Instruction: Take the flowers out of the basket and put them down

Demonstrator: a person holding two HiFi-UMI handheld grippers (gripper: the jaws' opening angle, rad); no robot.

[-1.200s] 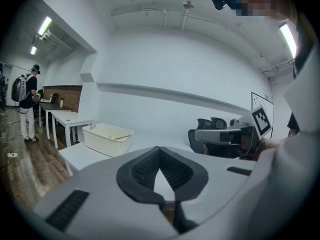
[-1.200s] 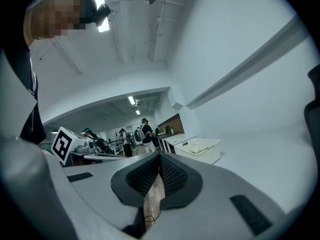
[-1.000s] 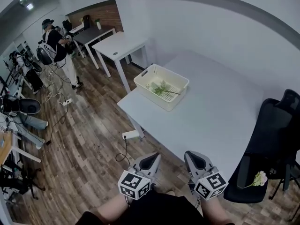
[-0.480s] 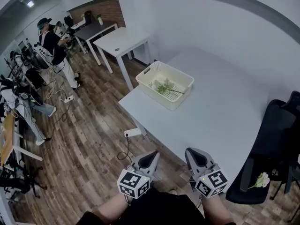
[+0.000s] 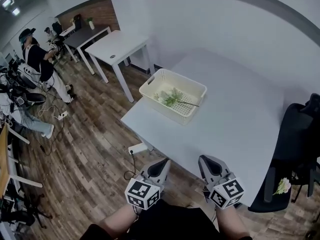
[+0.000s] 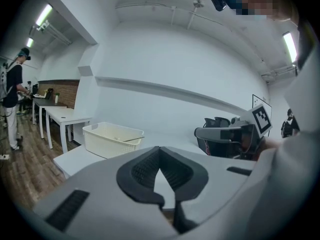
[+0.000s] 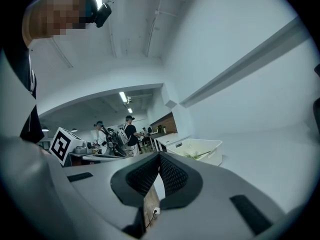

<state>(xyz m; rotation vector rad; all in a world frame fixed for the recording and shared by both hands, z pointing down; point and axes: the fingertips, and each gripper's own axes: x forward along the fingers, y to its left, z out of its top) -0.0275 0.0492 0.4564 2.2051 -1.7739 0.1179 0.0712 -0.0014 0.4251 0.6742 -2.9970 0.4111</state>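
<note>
A cream perforated basket (image 5: 192, 110) stands near the left corner of the white table (image 5: 235, 119), with green-stemmed flowers (image 5: 171, 97) lying inside it. Both grippers hang close to my body, short of the table's near edge and well apart from the basket. My left gripper (image 5: 161, 165) is shut with nothing between its jaws. So is my right gripper (image 5: 207, 162). The left gripper view has the basket (image 6: 112, 139) ahead at the left beyond that shut gripper (image 6: 160, 149). In the right gripper view, the basket (image 7: 196, 149) and flowers (image 7: 195, 155) lie ahead of the shut gripper (image 7: 159, 157).
A black chair (image 5: 292, 154) stands at the table's right, with a pale flower (image 5: 283, 186) on it. A second white table (image 5: 117, 45) and a dark desk stand further back. People (image 5: 37, 64) with equipment are on the wooden floor at the left. A white socket strip (image 5: 137, 148) lies under the table.
The head view has swung a little, so the basket and table sit slightly lower and further left. Both grippers stay shut near my body. The people at the left have shifted.
</note>
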